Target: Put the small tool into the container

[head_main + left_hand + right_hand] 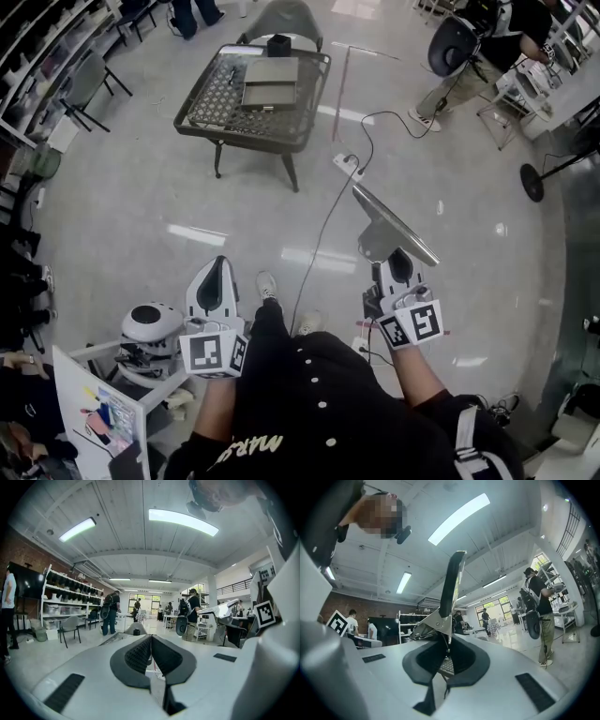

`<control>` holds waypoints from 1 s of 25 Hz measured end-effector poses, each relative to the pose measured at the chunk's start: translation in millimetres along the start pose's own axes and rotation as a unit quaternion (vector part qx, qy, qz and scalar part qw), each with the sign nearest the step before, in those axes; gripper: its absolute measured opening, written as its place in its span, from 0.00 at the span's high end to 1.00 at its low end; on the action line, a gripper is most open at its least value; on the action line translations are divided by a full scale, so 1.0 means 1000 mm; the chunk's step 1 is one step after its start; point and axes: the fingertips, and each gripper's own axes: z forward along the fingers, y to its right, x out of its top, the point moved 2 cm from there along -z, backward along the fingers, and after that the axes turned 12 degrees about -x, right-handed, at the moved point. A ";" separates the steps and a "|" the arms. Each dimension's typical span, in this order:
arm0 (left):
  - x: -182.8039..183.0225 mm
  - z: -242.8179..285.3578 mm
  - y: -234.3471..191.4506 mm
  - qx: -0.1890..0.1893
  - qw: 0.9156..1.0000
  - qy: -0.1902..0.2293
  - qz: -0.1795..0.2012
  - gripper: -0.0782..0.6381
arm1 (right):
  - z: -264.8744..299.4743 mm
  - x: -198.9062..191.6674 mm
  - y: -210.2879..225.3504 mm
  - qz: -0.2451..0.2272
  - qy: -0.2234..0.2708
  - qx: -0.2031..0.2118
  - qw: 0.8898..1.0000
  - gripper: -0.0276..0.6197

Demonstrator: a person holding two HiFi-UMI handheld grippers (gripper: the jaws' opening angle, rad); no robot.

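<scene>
My right gripper (397, 259) is shut on the small tool (391, 228), a flat metal scraper with a wide blade that sticks up and forward from the jaws. In the right gripper view the blade (453, 588) rises edge-on from between the pads (447, 657). My left gripper (218, 277) is shut with nothing in it, its pads touching in the left gripper view (151, 652). Both are held at waist height over the floor. Far ahead stands a wire-mesh table (208, 114) with a small black cup (278, 44) and a flat grey box (270, 82).
A power strip (348, 163) with a black cable lies on the shiny floor between me and the table. A grey chair (284, 16) stands behind the table. A person (487, 47) stands at the upper right. A white device (150, 330) is at my left.
</scene>
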 end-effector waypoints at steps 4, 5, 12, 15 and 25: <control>0.003 0.014 -0.024 -0.005 1.000 0.005 0.000 0.85 | 0.024 0.000 -0.006 -0.005 0.008 -0.008 1.000 0.91; 0.006 0.018 -0.030 -0.007 1.000 0.008 0.002 0.85 | 0.030 0.001 -0.007 -0.005 0.011 -0.009 1.000 0.91; 0.030 0.053 -0.077 -0.018 0.999 0.029 0.011 0.85 | 0.079 0.007 -0.024 -0.014 0.028 -0.008 0.999 0.91; 0.033 0.065 -0.093 -0.022 0.999 0.031 0.012 0.85 | 0.098 0.005 -0.029 -0.017 0.029 -0.012 0.999 0.91; 0.043 0.099 -0.133 -0.036 0.998 0.042 0.006 0.85 | 0.143 0.004 -0.038 -0.026 0.037 -0.026 0.999 0.91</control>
